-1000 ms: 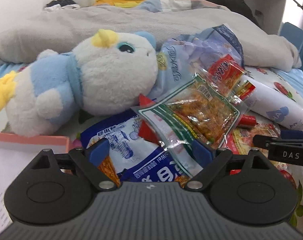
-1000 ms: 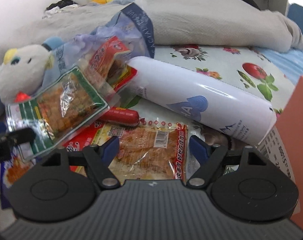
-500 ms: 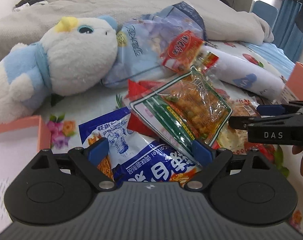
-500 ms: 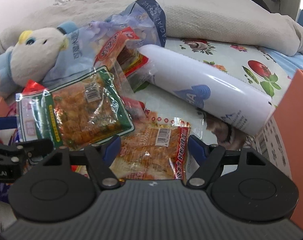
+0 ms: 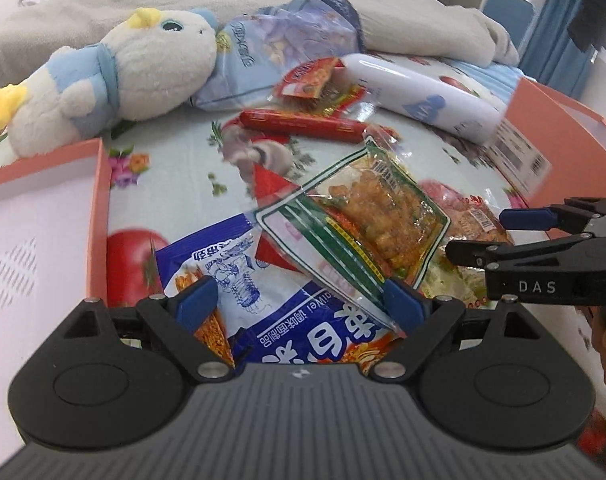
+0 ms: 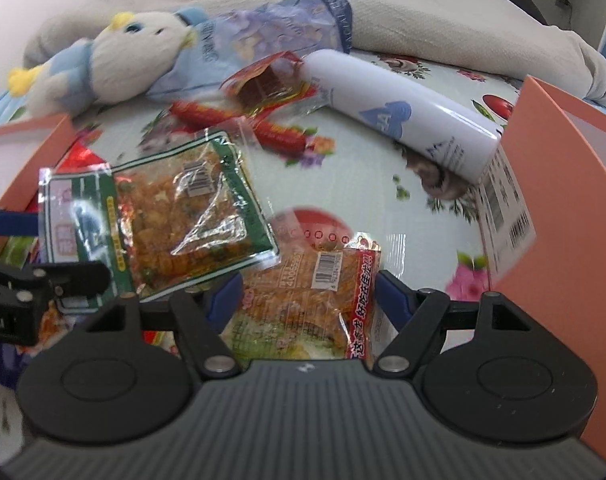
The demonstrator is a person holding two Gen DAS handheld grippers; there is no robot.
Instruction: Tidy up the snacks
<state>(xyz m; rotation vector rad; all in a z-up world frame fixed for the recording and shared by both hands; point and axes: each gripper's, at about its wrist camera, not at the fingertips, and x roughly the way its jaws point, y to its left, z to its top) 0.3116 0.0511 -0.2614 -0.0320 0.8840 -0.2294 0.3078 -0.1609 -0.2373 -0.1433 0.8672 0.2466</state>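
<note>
1. Two orange boxes flanked the snack pile on the flowered bed (image 5: 175,200): left box (image 5: 43,216), right box (image 5: 563,120). Both looked empty where visible.
2. Plush toy (image 5: 135,64), pale-blue bag (image 5: 271,52) and white can (image 5: 415,96) lay at the far side, untouched.
3. Left claw (image 5: 297,300) appeared clenched across the blue-and-white packet (image 5: 223,256). The green packet (image 5: 367,224) rested on top, its corner against one finger.
4. Right claw (image 6: 307,292) was clamped on the orange packet (image 6: 319,276), pads at both edges.
5. Red sausage (image 5: 303,124) lay loose mid-bed.
6. Judged step: packets in transit, none boxed yet.
7. Next move: each claw should carry its packet over the nearer box wall and release. The green packet may slide off.
</note>
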